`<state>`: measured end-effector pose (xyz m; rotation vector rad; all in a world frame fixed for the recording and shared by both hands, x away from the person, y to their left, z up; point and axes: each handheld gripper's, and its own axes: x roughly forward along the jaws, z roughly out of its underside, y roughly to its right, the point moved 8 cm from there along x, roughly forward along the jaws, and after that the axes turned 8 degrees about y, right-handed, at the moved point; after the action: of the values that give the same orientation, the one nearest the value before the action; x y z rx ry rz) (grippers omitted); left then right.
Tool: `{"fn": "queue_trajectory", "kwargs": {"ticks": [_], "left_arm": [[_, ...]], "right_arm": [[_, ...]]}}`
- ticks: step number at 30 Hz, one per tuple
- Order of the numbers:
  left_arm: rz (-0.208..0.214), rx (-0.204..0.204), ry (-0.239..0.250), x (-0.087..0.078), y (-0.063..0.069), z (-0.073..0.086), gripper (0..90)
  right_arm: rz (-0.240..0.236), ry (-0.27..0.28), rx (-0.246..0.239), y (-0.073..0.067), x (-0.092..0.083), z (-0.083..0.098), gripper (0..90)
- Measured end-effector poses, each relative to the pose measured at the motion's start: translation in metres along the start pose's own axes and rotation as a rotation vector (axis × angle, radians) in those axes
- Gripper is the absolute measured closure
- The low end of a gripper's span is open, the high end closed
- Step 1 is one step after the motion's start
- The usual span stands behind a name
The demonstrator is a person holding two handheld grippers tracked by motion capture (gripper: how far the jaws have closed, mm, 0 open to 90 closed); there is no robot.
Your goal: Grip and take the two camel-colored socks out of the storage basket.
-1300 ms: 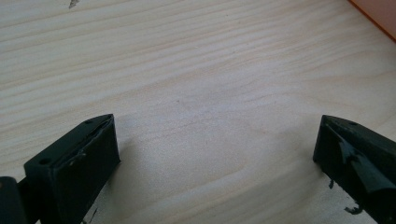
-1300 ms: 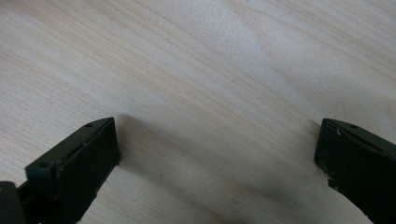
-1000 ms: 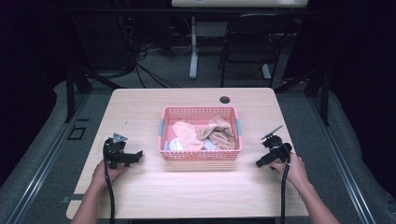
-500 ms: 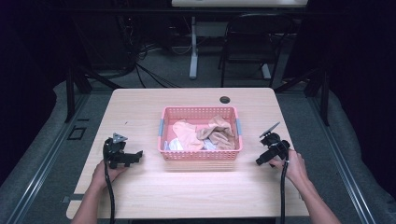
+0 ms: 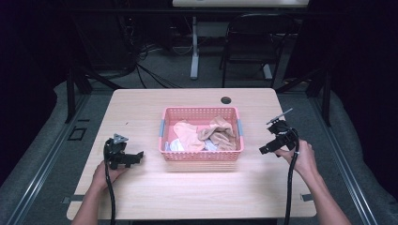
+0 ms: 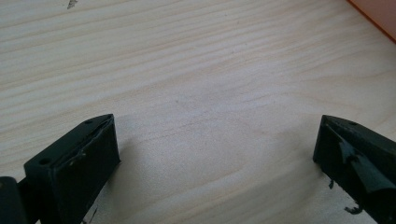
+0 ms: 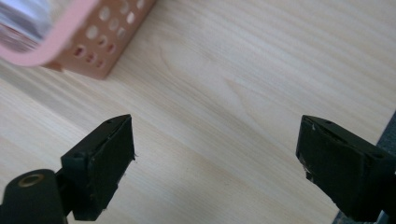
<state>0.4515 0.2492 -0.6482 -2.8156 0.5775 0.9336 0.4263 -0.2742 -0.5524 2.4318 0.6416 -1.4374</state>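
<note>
A pink perforated basket (image 5: pixel 202 153) sits mid-table with crumpled tan, peach and pale cloths (image 5: pixel 206 133) inside. My left gripper (image 5: pixel 136 156) rests on the wood left of the basket, jaws wide apart over bare table (image 6: pixel 210 116), and the basket's corner (image 6: pixel 378 14) shows at the top right. My right gripper (image 5: pixel 264 150) is held above the table right of the basket, pointing toward it. Its jaws have just been closing a little but stand wide apart with nothing between them. The basket's corner (image 7: pixel 93 42) lies ahead to the left in the right gripper view.
A dark round hole (image 5: pixel 225 100) marks the table's far side. The light wooden table (image 5: pixel 197 187) has room in front of the basket. A chair (image 5: pixel 253 42) and a desk leg (image 5: pixel 194 47) stand beyond on the floor, with cables nearby.
My right gripper has lifted off the table and shifted slightly toward the basket. The left gripper has stayed put.
</note>
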Motion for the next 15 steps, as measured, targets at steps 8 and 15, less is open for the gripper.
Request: {"fn": "queue_trajectory", "kwargs": {"ticks": [8, 15], "left_arm": [[0.0, 0.001, 0.0, 0.0, 0.0, 0.0, 0.0], [0.0, 0.0, 0.0, 0.0, 0.0, 0.0, 0.0]], "right_arm": [[-0.032, 0.065, -0.072, -0.025, -0.035, -0.038, 4.7], [-0.073, 0.066, -0.13, -0.049, -0.046, -0.069, 3.7]]}}
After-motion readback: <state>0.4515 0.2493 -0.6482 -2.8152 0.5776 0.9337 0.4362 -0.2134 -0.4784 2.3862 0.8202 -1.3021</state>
